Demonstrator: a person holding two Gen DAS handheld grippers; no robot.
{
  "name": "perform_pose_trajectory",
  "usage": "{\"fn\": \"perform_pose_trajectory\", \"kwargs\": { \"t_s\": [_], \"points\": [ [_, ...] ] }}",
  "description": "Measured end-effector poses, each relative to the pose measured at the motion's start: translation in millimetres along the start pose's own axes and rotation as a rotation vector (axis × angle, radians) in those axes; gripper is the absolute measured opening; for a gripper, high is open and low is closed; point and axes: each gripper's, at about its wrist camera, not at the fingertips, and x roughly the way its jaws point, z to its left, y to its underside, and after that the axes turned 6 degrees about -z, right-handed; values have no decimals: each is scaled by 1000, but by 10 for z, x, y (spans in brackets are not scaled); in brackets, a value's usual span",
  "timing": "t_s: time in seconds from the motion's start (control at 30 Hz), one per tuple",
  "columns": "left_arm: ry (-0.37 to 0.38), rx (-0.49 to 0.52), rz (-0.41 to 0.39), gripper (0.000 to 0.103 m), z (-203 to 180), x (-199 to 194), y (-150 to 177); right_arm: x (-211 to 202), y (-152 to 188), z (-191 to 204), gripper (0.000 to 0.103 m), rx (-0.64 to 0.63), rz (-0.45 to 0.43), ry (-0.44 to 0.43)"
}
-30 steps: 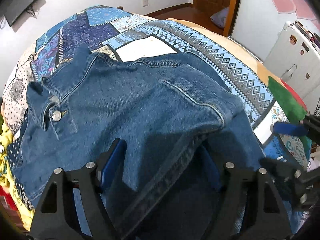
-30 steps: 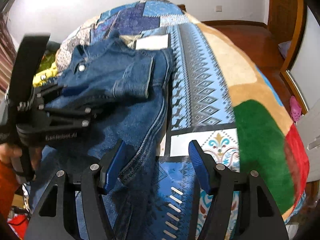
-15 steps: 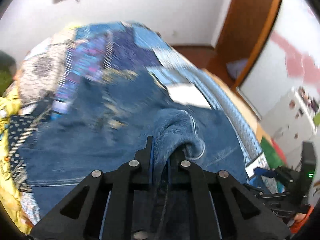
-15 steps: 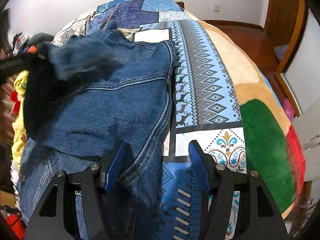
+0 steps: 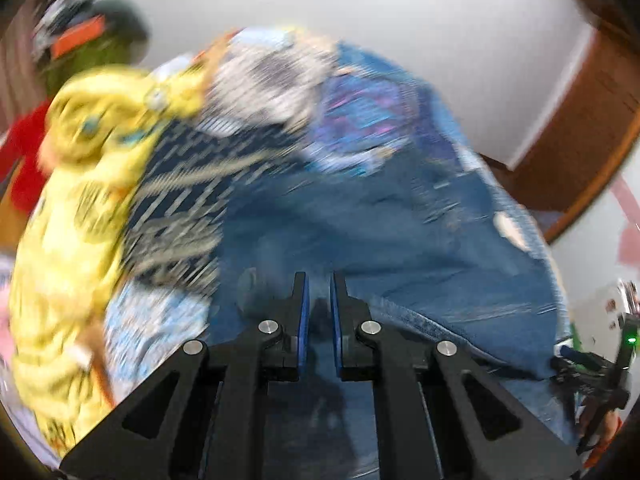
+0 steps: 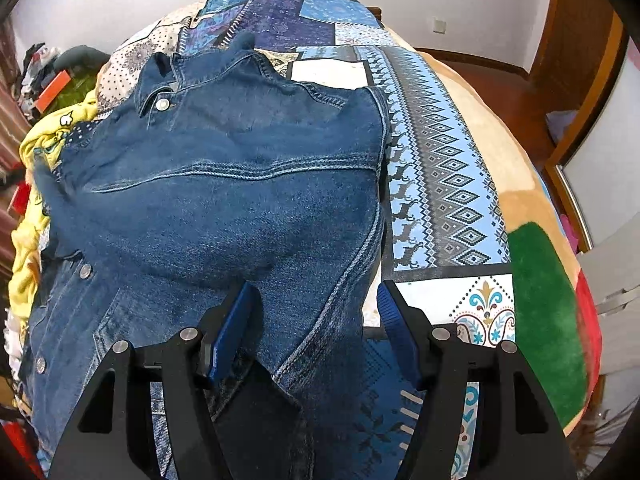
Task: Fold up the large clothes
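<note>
Folding the denim jacket (image 6: 224, 208) well at this point likely means carrying the pinched cloth across in one smooth, low sweep and laying it down square to the body, so the fold line stays straight and no bulge is trapped underneath. The left hand-held gripper (image 5: 319, 312) has its blue pads drawn narrow, with dark denim between them; its view is heavily blurred, so I judge it is holding a bit of the jacket, though which part cannot be told. The right hand-held gripper (image 6: 316, 320) stands wide, its fingers straddling the jacket's lower right edge without clamping it; it could steady that hem while the other side comes over. The jacket lies on the bed, spread over a patchwork bedspread (image 6: 440, 168), collar toward the far end and one metal button (image 6: 162, 104) showing at the neck. Its cloth is mid-blue, thick and stiff-looking, with a stitched seam running across the body. A yellow garment (image 6: 30, 248) lies bunched just beside its left edge.
</note>
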Motion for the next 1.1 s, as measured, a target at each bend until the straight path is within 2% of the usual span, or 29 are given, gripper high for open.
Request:
{"fn": "perform_pose_trajectory", "kwargs": {
  "t_s": [0.1, 0.17, 0.33, 0.37, 0.4, 0.47, 0.5, 0.63, 0.8, 1.03, 1.1],
  "points": [
    [-33, -81, 68, 9, 377, 100, 242, 10, 10, 1, 61, 1, 11, 10],
    [-28, -127, 104, 9, 592, 108, 385, 5, 15, 13, 62, -8, 13, 23],
    [-11, -147, 122, 11, 733, -8, 455, -4, -9, 50, 65, -23, 20, 53],
    [-12, -140, 121, 21, 718, -25, 434, -11, -21, 53, 65, -28, 22, 56],
    [-12, -134, 118, 37, 708, -53, 407, -25, -38, 54, 65, -32, 24, 54],
    [-18, -114, 94, 55, 656, -93, 322, -62, -77, 37, 65, -27, 21, 32],
    [-17, -102, 79, 57, 622, -102, 259, -86, -105, 22, 65, -19, 15, 14],
    [4, -91, 75, 57, 568, -2, 23, -167, -261, -90, 70, 27, -25, -45],
    [-5, -75, 101, 59, 610, 328, -279, -111, -522, -350, 72, 119, -63, -87],
    [29, -96, 164, 59, 738, 851, -465, 353, -734, -650, 72, 233, -5, -148],
    [43, -94, 175, 59, 734, 984, -495, 463, -768, -658, 69, 240, 5, -155]
  ]
}}
